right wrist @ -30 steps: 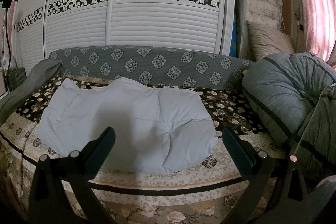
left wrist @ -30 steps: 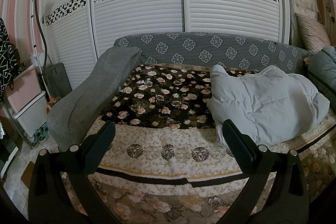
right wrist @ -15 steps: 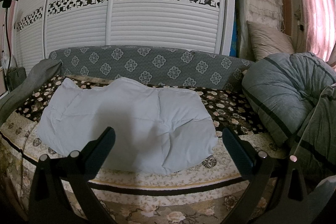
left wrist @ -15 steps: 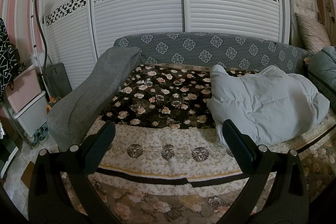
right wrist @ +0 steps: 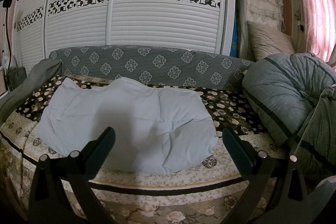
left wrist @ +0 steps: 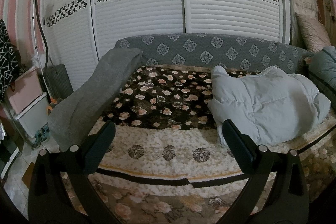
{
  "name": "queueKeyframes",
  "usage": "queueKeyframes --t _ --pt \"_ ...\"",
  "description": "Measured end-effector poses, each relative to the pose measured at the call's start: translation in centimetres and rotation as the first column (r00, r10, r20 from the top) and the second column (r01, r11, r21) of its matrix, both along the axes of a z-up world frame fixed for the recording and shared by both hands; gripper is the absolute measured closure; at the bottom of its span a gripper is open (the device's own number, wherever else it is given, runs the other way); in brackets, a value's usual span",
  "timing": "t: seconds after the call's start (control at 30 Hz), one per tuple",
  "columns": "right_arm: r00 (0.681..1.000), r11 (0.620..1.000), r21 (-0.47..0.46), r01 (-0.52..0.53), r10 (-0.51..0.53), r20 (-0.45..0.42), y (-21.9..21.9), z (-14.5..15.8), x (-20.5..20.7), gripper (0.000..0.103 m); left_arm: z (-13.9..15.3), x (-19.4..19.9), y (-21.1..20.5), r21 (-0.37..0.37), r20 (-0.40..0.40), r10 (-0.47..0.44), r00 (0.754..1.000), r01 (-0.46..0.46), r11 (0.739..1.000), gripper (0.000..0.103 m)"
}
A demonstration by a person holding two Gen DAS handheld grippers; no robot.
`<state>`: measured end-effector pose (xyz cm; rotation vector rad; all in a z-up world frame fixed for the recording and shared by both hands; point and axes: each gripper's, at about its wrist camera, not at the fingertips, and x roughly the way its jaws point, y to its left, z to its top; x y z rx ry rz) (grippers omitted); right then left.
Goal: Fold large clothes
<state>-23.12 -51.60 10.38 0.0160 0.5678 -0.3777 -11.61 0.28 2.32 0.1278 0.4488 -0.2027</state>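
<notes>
The bed (right wrist: 210, 180) wears a cream floral blanket (left wrist: 168, 152) at its near edge and a dark rose blanket (left wrist: 163, 96) behind it. A pale blue padded jacket (right wrist: 130, 119) lies flat across both. A grey throw (left wrist: 94, 96) drapes over the left end. A grey striped quilt (right wrist: 285, 96) is bunched at the right end.

White louvred wardrobe doors (left wrist: 138, 20) w/ black fretwork band, grey patterned sofa back (right wrist: 147, 64), floral bedspread (left wrist: 168, 93), pink curtain (right wrist: 315, 5) at rt.
</notes>
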Motion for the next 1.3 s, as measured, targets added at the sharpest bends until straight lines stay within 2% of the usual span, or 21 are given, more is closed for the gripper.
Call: queueKeyframes --t 0.27,1.3 --pt "1.0 1.0 0.0 0.0 0.0 0.001 0.02 0.02 -0.01 0.002 -0.12 0.17 0.6 0.018 0.001 0.0 1.0 0.0 1.0 0.003" --pt "1.0 1.0 -0.001 0.0 0.0 -0.001 0.1 0.06 0.03 0.002 -0.24 0.08 0.32 0.014 -0.013 0.002 1.0 -0.002 1.0 0.003"
